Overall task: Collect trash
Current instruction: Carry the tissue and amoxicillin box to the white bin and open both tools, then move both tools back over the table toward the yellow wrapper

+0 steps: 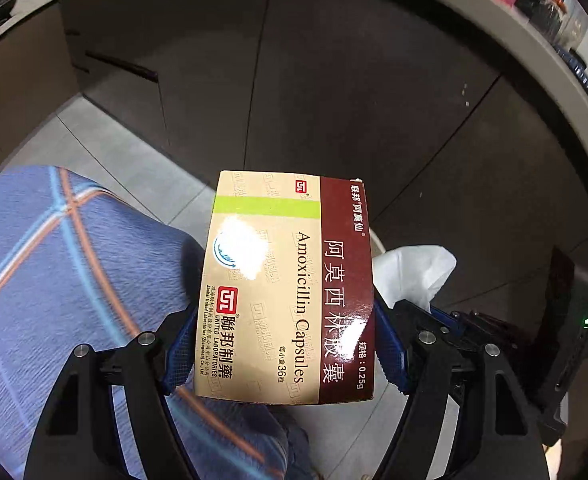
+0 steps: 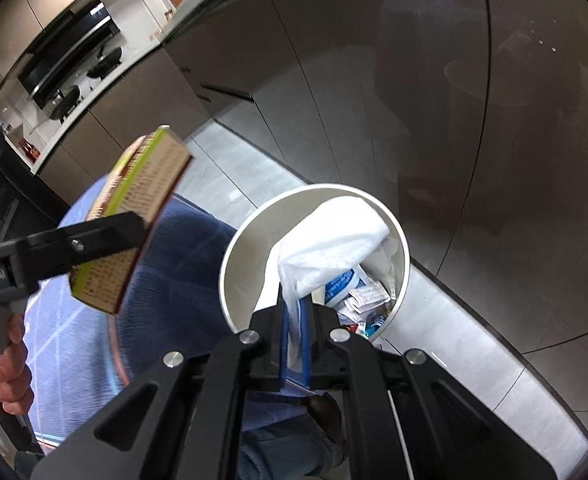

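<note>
My left gripper (image 1: 286, 344) is shut on a beige and maroon amoxicillin box (image 1: 290, 280), held in the air above the floor. The box (image 2: 134, 216) and left gripper also show at the left of the right wrist view. My right gripper (image 2: 294, 344) is shut on a white tissue (image 2: 334, 236), which hangs over the open mouth of a round white trash bin (image 2: 230, 264). The tissue (image 1: 414, 272) shows behind the box in the left wrist view. The bin holds several wrappers and papers (image 2: 358, 292).
My leg in blue checked fabric (image 1: 74, 280) is beside the bin on the left. Dark cabinet doors (image 1: 294, 80) stand ahead, above a light tiled floor (image 2: 454, 320). A countertop edge (image 1: 534, 40) with items curves at the upper right.
</note>
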`<state>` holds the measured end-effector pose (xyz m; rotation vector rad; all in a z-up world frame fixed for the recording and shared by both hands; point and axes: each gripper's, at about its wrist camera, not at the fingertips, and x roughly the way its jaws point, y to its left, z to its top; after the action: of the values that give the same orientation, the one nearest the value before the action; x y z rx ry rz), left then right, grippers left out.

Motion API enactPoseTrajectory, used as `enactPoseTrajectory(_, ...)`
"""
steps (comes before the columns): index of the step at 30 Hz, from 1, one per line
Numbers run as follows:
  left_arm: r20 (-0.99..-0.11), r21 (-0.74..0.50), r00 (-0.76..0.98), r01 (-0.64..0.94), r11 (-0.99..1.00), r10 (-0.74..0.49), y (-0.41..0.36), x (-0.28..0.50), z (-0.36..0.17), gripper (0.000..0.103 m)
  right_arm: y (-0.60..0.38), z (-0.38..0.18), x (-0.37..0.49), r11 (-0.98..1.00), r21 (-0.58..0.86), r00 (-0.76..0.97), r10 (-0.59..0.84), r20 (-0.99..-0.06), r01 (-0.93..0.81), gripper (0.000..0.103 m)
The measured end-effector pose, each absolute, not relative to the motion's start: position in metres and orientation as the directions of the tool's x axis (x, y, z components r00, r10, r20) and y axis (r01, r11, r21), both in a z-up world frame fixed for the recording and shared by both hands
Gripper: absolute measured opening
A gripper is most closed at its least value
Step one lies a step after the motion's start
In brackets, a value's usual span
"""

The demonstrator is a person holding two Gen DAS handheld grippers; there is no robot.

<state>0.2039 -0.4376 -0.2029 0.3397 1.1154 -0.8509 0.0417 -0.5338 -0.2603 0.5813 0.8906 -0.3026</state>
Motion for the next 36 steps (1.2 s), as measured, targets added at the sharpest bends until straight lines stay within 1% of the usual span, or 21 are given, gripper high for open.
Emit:
enactPoseTrajectory(4, -0.904, -0.160, 0.153, 0.744, 0.649, -0.399, -0.451, 0.210, -0.226, 0.071, -0.538, -0.276, 0.057, 0.804, 0.348, 0.576, 0.008, -0.817, 0.483, 0.007)
enactPoseTrajectory(9, -0.905, -0.156, 0.152, 0.749, 0.644, -0.396, -0.455, 0.215, -0.236, 0.071, -0.541, -0.290, 0.068, 0.815, 0.336, 0.565, 0.014, -0.825, 0.471, 0.010)
enactPoseTrajectory(11, -0.904, -0.146, 0.164, 0.750, 0.645, -0.395, -0.457, 0.218, -0.238, 0.072, -0.543, -0.295, 0.072, 0.820, 0.330, 0.562, 0.013, -0.827, 0.467, 0.016)
enactPoseTrajectory(12, -0.900, -0.147, 0.169, 0.751, 0.644, -0.402, -0.457, 0.219, -0.237, 0.077, -0.543, -0.297, 0.073, 0.825, 0.327, 0.565, 0.012, -0.825, 0.461, 0.028)
enactPoseTrajectory(13, -0.897, -0.143, 0.178, 0.750, 0.646, -0.406, -0.458, 0.220, -0.236, 0.084, -0.544, -0.298, 0.070, 0.831, 0.323, 0.569, 0.009, -0.822, 0.454, 0.048)
enactPoseTrajectory(14, -0.888, -0.126, 0.211, 0.743, 0.657, -0.410, -0.457, 0.220, -0.233, 0.096, -0.544, -0.299, 0.070, 0.841, 0.310, 0.578, -0.003, -0.816, 0.443, 0.057)
enactPoseTrajectory(15, -0.879, -0.120, 0.232, 0.740, 0.662, -0.418, -0.455, 0.220, -0.231, 0.094, -0.543, -0.300, 0.070, 0.850, 0.298, 0.585, -0.014, -0.811, 0.434, 0.067)
enactPoseTrajectory(17, -0.874, -0.116, 0.241, 0.740, 0.662, -0.422, -0.455, 0.221, -0.228, 0.095, -0.543, -0.301, 0.067, 0.861, 0.280, 0.584, -0.024, -0.811, 0.424, 0.067)
enactPoseTrajectory(21, -0.874, -0.111, 0.250, 0.732, 0.672, -0.416, -0.457, 0.224, -0.228, 0.095, -0.544, -0.300, 0.061, 0.854, 0.292, 0.596, -0.026, -0.802, 0.430, 0.083)
enactPoseTrajectory(24, -0.876, -0.114, 0.247, 0.729, 0.675, -0.415, -0.456, 0.226, -0.227, 0.095, -0.544, -0.296, 0.059, 0.851, 0.290, 0.602, -0.038, -0.798, 0.438, 0.087)
enactPoseTrajectory(25, -0.875, -0.111, 0.250, 0.729, 0.675, -0.415, -0.455, 0.225, -0.227, 0.095, -0.545, -0.295, 0.058, 0.848, 0.294, 0.604, -0.038, -0.796, 0.441, 0.093)
enactPoseTrajectory(28, -0.871, -0.103, 0.262, 0.730, 0.675, -0.416, -0.455, 0.213, -0.220, 0.095, -0.548, -0.291, 0.057, 0.843, 0.309, 0.612, -0.029, -0.790, 0.439, 0.099)
enactPoseTrajectory(33, -0.855, -0.098, 0.290, 0.725, 0.682, -0.431, -0.448, 0.208, -0.202, 0.095, -0.545, -0.278, 0.054, 0.851, 0.309, 0.623, -0.028, -0.782, 0.425, 0.100)
enactPoseTrajectory(36, -0.841, -0.095, 0.315, 0.714, 0.693, -0.440, -0.441, 0.205, -0.188, 0.095, -0.538, -0.269, 0.054, 0.864, 0.285, 0.623, -0.042, -0.781, 0.415, 0.100)
